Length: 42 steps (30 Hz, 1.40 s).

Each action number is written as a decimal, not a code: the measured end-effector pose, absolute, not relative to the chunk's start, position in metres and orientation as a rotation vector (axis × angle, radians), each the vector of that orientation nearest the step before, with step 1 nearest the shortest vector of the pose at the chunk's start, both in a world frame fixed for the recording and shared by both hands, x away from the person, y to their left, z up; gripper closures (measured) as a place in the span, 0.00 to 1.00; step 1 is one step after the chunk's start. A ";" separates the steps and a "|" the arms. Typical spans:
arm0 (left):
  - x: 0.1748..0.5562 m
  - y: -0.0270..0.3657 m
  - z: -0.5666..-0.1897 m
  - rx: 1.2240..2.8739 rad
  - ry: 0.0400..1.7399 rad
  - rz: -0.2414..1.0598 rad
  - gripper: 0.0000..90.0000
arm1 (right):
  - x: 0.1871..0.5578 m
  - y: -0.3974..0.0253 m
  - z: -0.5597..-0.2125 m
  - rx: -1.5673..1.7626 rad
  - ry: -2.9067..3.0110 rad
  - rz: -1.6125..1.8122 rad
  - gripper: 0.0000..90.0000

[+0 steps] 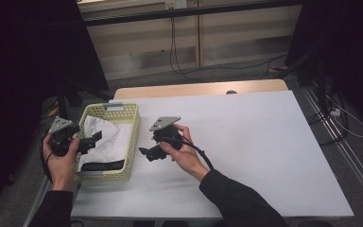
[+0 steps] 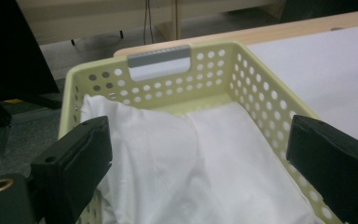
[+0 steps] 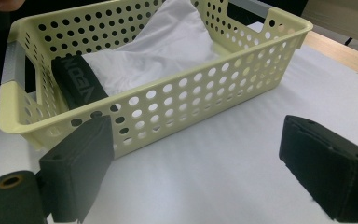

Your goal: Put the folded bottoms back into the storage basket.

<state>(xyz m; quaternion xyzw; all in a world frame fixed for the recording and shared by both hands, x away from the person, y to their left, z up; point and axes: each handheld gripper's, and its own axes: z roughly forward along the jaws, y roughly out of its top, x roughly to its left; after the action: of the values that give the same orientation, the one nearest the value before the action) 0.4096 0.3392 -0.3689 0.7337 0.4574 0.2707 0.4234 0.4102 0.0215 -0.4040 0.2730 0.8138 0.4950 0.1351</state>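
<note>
A pale yellow basket (image 1: 133, 137) with perforated walls sits at the left end of the white surface (image 1: 264, 151), its long side running away from the person. Inside lies a white cloth (image 1: 111, 139), bunched higher toward the far end, and a black band (image 1: 101, 166) lies at the near end, partly under the cloth. In the right gripper view the band (image 3: 77, 86) shows printed lettering, too partial to read, and leans against the inner wall of the basket (image 3: 205, 88). A grey handle strip (image 2: 158, 62) is set into the far end wall of the basket (image 2: 261, 93).

The left gripper (image 1: 92, 140) is held over the basket's left rim, pointing across it above the cloth. Its 2 jaws stand wide apart with nothing between them; in the left gripper view the cloth (image 2: 191, 158) lies below and beyond the gap, and whether a jaw touches it I cannot tell.

The right gripper (image 1: 150, 153) is just beside the basket's right wall, pointing toward it, low over the surface. Its jaws are also spread wide and empty; in the right gripper view the left jaw stands just before the basket's wall, and the white surface (image 3: 242, 154) lies between the 2. A black cable (image 1: 203, 155) trails back from it along the person's forearm.
</note>
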 end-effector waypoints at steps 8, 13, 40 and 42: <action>0.387 0.328 -0.368 1.813 1.100 0.660 0.08 | 0.403 0.019 -0.404 0.806 2.347 1.449 0.08; 0.373 0.317 -0.367 1.824 1.050 0.663 0.08 | 0.397 0.015 -0.406 0.809 2.330 1.407 0.09; 0.315 0.284 -0.392 1.890 0.964 0.605 0.07 | 0.367 -0.049 -0.418 0.894 2.261 1.409 0.10; 0.315 0.279 -0.395 1.902 0.946 0.619 0.07 | 0.364 -0.058 -0.421 0.909 2.255 1.402 0.10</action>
<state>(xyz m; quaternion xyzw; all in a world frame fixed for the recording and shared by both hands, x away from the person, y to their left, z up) 0.3152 0.2789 -0.3945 0.7687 0.3824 0.2499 0.4477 0.3638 -0.0577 -0.4212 0.3194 0.7923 0.4924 0.1668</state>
